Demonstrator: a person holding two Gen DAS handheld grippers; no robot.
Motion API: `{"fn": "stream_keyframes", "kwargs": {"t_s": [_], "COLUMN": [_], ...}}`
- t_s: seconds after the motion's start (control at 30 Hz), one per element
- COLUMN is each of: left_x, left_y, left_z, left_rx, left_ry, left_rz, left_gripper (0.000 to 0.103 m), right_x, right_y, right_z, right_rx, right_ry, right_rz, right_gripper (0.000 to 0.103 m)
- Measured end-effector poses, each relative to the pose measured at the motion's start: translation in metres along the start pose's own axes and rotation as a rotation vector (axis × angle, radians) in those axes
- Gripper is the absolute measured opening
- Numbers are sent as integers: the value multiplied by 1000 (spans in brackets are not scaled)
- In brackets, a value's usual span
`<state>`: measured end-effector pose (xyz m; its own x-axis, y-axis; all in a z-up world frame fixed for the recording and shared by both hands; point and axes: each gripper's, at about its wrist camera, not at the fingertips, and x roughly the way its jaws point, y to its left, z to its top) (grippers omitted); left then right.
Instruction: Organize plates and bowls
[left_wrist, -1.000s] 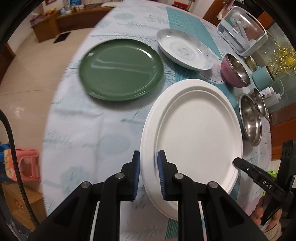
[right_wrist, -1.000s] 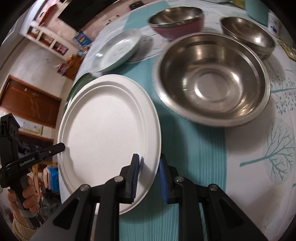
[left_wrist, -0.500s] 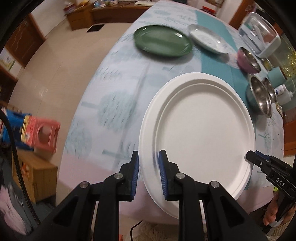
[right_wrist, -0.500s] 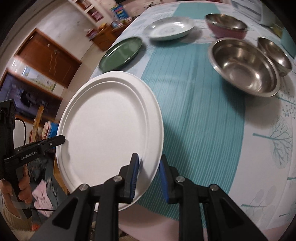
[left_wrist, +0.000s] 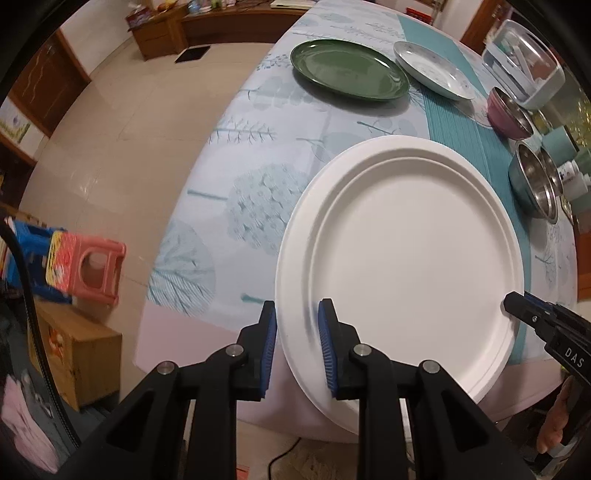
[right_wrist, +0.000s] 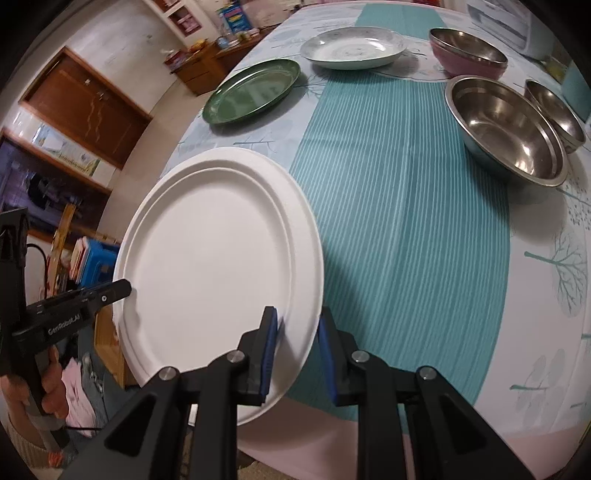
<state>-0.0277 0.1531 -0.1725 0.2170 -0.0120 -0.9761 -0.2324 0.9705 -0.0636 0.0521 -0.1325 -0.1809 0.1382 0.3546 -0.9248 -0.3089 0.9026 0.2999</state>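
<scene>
A large white plate (left_wrist: 406, 254) hangs in the air over the table's near edge, held at both sides. My left gripper (left_wrist: 297, 343) is shut on its left rim. My right gripper (right_wrist: 297, 347) is shut on its right rim (right_wrist: 306, 295). Each gripper shows in the other's view, the right one (left_wrist: 546, 328) and the left one (right_wrist: 74, 306). On the table lie a green plate (left_wrist: 349, 68), a pale patterned plate (left_wrist: 434, 68), a pink bowl (right_wrist: 467, 51), a big steel bowl (right_wrist: 506, 129) and a small steel bowl (right_wrist: 554, 110).
A round table with a tree-print cloth (left_wrist: 258, 155) and a teal striped runner (right_wrist: 399, 192). A dish rack (left_wrist: 524, 59) stands at the far right. A pink stool (left_wrist: 88, 269) and a cardboard box (left_wrist: 77, 350) stand on the floor to the left.
Both grippers have lifted the white plate off the table and pulled it back toward the near edge. The other dishes have not moved.
</scene>
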Motion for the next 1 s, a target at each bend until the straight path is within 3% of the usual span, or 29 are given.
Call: {"fn": "stream_keyframes", "kwargs": {"t_s": [0.23,0.57,0.67,0.73,0.8,1.0], "left_x": [23,54,59,58,53,37], "left_y": [20,45,47,46,45,46], "left_z": [15,35,39,41,42,44], "left_rx": [90,154,180,194,212,251], "left_ry": [3,26,29,17,-8,-56], "left_rz": [33,-6,-5,5,9,4], "left_gripper": [22,23,31,55,70,71], "right_x": [28,52,53,52,49,36], "right_y": [25,53,58,60,62,62], "right_z": [3,4,2,1,1,-9], "right_rx": [49,88,88,100,106,124], "right_ry": [17,4,-12,-25,-40,-83], "right_rz": [-62,-148,-176,-169,-176,-232], "right_gripper": [22,24,26,30,40,47]}}
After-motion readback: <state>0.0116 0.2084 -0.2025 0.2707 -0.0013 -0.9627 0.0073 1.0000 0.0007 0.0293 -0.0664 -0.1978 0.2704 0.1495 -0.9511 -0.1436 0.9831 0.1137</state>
